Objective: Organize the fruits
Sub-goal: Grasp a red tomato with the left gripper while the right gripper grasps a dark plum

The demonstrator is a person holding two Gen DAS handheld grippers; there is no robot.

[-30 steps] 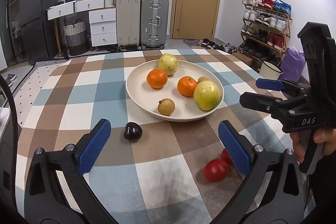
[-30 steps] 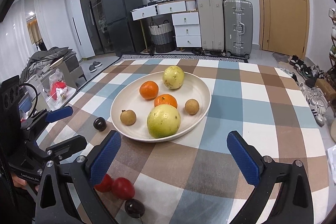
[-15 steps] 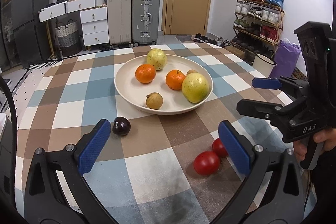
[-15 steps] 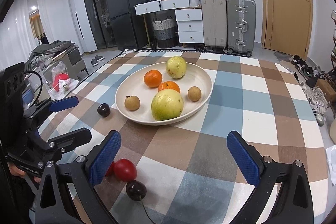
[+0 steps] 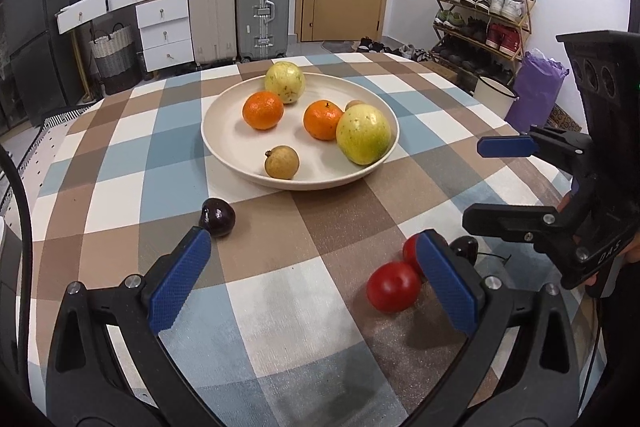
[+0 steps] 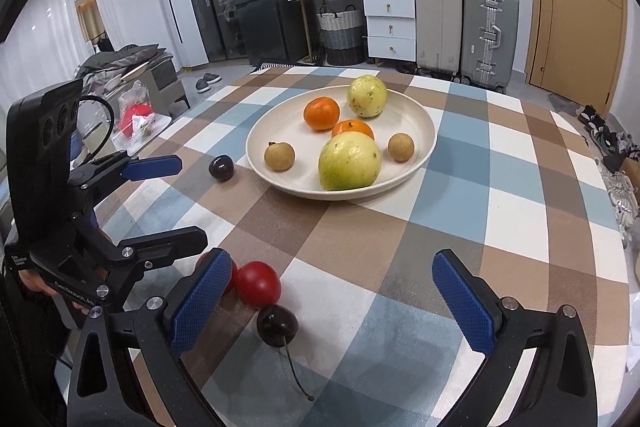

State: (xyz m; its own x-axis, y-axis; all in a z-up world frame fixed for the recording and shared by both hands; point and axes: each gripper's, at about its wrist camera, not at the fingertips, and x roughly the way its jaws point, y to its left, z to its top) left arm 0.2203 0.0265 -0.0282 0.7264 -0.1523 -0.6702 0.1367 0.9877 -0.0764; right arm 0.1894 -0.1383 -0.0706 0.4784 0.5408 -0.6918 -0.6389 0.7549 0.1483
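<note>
A cream plate [image 5: 224, 147] [image 6: 424, 115] on the checked tablecloth holds two oranges [image 5: 263, 109], two yellow-green guavas [image 5: 363, 133] and two small brown longans [image 5: 281, 162]. Loose on the cloth lie a dark cherry [image 5: 218, 216] [image 6: 221, 167], two red cherry tomatoes [image 5: 393, 285] [image 6: 257, 283] and a stemmed dark cherry [image 6: 277, 324]. My left gripper [image 5: 314, 289] is open and empty, above the cloth between the dark cherry and the tomatoes. My right gripper [image 6: 330, 301] is open and empty, with the stemmed cherry just inside its left finger.
The table [image 6: 520, 227] has its right edge near a shoe rack [image 5: 480, 11] and a purple bag [image 5: 536, 87]. Suitcases [image 5: 240, 11], white drawers and a door stand behind the far edge. Each gripper shows in the other's view [image 5: 560, 219] [image 6: 80, 207].
Both grippers have drawn back toward the near table edge and dropped lower. The plate looks farther away and the tomatoes and stemmed cherry now sit closer to the fingers. Nothing was picked up.
</note>
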